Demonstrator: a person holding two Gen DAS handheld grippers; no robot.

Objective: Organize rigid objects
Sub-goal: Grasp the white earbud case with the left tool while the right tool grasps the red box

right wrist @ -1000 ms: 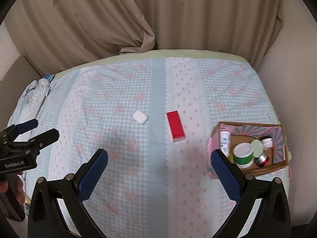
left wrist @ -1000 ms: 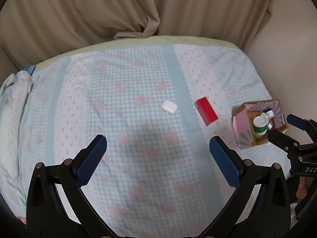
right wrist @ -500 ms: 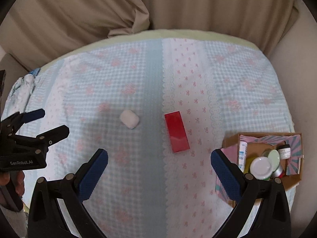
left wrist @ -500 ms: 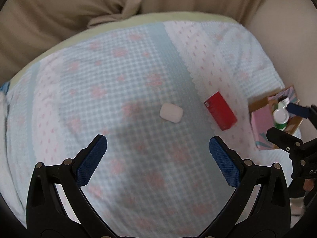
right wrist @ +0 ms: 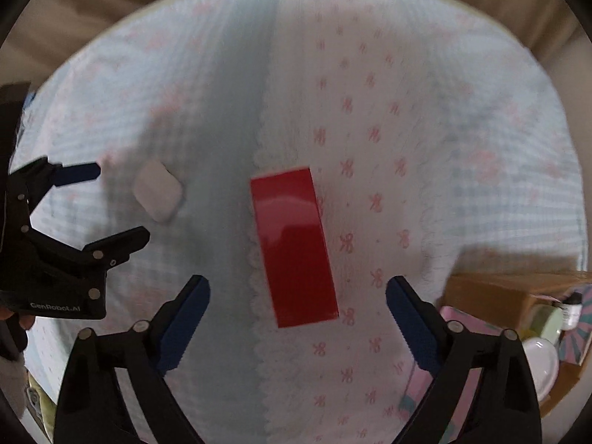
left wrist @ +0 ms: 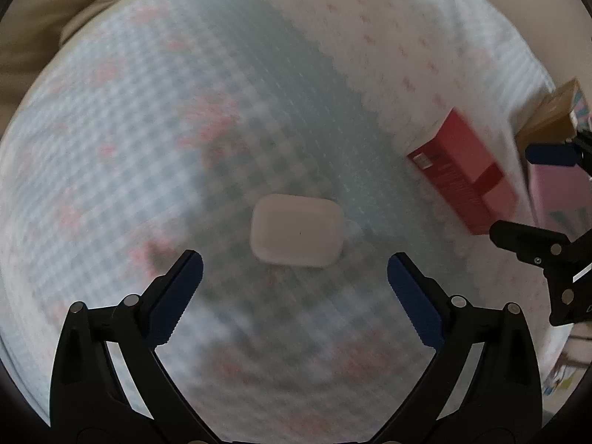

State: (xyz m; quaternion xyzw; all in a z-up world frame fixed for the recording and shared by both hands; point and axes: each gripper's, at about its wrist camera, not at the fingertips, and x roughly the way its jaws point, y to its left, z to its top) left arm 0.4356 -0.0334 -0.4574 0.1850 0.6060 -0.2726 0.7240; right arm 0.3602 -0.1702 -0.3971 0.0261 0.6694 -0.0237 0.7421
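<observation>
Though blurred, glossy red box (right wrist: 294,246) (oblong)

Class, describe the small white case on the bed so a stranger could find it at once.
Start at the checked blue-and-pink bedspread. Near its middle, left of the red box in the left wrist view, lies the white case. It alone is pale, smooth and rounded at the corners; its neighbour is red and sharp-edged.

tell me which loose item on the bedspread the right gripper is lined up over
The red box, lying flat ahead of the closing right gripper; the white earbud case lies off toward the left gripper.
</observation>
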